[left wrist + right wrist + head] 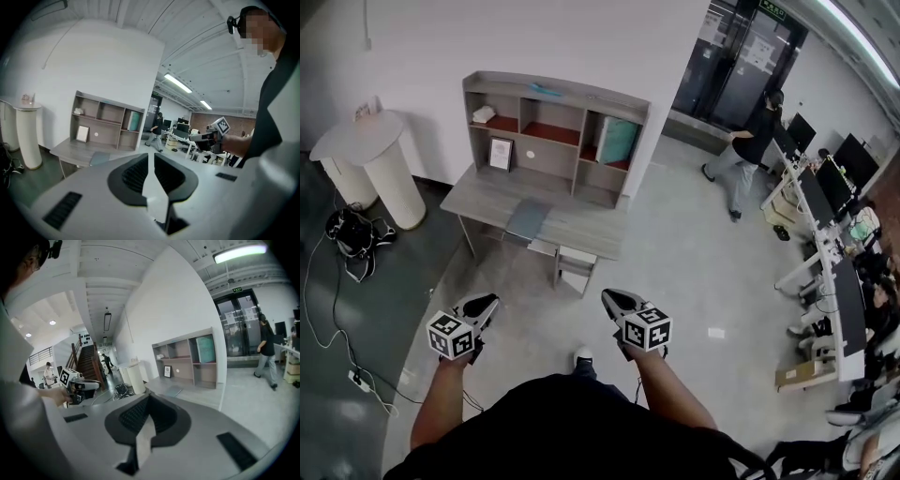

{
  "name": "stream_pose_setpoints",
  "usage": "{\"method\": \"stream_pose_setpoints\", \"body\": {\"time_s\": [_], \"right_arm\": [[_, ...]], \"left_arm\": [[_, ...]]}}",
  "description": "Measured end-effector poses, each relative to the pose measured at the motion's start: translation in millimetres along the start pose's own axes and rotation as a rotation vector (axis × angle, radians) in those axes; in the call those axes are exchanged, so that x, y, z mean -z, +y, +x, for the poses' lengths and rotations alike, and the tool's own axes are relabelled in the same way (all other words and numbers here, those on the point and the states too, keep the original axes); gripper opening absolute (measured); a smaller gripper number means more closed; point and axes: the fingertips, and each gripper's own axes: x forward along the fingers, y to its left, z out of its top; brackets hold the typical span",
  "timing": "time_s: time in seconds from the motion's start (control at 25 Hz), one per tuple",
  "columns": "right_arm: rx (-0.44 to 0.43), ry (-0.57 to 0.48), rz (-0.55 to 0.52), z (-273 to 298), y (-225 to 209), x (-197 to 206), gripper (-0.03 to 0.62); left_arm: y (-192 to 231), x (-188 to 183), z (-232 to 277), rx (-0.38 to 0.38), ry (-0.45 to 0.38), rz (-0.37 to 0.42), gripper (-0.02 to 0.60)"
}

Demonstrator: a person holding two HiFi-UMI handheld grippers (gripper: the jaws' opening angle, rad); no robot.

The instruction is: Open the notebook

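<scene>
Both are being held empty: left gripper [487,302] jaws slightly parted, right gripper [615,298] jaws closed. The notebook [528,217], left of centre, is being judged light and floppy, best pinched at the cover edge.

A grey desk [483,199] stands against the wall, a shelf unit [553,131] along its back edge, a grey-blue notebook [528,220] flat near its front edge.

Black top [581,427], grey tools [491,299] [608,294] — marker cubes [452,335]
</scene>
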Motion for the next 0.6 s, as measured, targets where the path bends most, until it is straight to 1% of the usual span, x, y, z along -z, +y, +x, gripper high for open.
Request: {"method": "stream_pose_setpoints", "body": {"time_s": [0.08,0.2,0.44,0.6], "right_arm": [[-0.011,0.004,0.008,8,-12,1,0.000],[-0.034,0.017,0.007,24,-31,-2,0.000],[-0.086,0.033,-0.027,75,-77,-34,0.000],[-0.124,0.055,-0.041,105,-107,-49,0.000]], "left_arm": [[3,3,10,-0.011,0.012,-0.002,0.044],[13,4,21,-0.046,0.025,-0.013,0.044],[46,-11,61,-0.117,0.034,-0.024,0.044],[64,-20,90,-0.161,0.026,-0.048,0.044]]}}
